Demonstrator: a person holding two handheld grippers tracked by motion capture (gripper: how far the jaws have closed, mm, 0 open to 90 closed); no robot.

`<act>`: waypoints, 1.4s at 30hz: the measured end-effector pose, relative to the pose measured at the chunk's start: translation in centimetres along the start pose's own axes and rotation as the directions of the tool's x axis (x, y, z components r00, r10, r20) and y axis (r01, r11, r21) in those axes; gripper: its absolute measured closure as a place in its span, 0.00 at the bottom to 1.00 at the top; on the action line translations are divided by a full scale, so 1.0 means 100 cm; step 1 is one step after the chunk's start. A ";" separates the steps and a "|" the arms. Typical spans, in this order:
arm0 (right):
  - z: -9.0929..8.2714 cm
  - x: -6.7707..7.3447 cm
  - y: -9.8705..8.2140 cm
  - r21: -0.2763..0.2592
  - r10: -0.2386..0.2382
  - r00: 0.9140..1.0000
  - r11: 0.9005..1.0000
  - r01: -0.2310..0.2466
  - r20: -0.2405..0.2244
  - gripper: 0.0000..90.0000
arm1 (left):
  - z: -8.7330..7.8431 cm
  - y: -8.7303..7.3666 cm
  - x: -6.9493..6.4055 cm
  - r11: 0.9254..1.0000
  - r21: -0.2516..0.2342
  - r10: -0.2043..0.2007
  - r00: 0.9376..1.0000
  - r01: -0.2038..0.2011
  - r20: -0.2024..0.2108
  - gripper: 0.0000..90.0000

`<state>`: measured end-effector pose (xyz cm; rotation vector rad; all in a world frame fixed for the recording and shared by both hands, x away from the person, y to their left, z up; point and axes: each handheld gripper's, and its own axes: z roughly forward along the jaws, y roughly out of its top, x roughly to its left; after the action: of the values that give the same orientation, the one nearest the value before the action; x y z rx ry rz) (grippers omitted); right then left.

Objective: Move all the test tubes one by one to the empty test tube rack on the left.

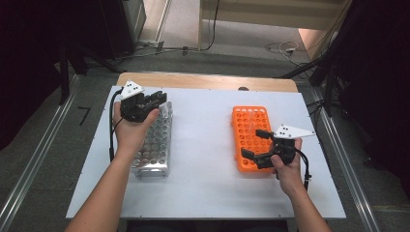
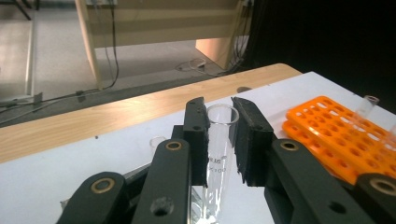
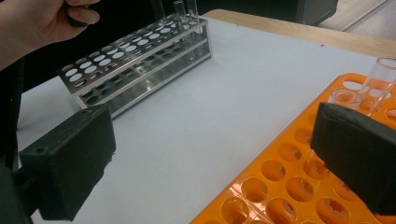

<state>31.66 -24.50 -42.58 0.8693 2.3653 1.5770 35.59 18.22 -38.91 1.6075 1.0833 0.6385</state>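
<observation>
Left claw [image 2: 219, 140] clamps glass tube [image 2: 218, 154] upright above far end of metal rack [image 1: 155, 142]. Right claw [image 3: 210, 163] gapes empty over orange rack [image 1: 251, 137]. Risk: tube misses hole, strikes rack top, chips or slips through pads.

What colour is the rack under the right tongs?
Bright orange rack, clearest in the right gripper view.

Orange rack [image 1: 251, 137], silver metal rack [image 1: 157, 142], clear glass tube [image 2: 219, 144], black tongs [image 2: 222, 135], white tabletop [image 1: 203, 145]
</observation>
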 end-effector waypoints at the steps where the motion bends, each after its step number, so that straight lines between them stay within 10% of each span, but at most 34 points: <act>1: 0.000 0.000 0.000 0.000 0.001 1.000 1.000 -0.001 -0.001 0.00 | 0.001 -0.001 0.001 1.000 0.001 -0.001 1.000 0.001 -0.006 0.84; 17: -0.001 0.000 0.000 -0.004 0.000 1.000 1.000 0.000 0.000 0.00 | 0.016 -0.009 -0.002 0.999 0.034 0.042 0.998 -0.040 -0.052 0.84; 42: -0.001 -0.001 -0.001 -0.003 0.002 1.000 1.000 -0.002 0.004 0.00 | 0.029 -0.031 0.000 0.983 0.182 0.004 0.999 0.005 -0.047 0.82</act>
<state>31.67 -24.64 -42.69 0.8736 2.3595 1.5773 36.99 17.04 -42.78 1.7560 1.2057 0.5938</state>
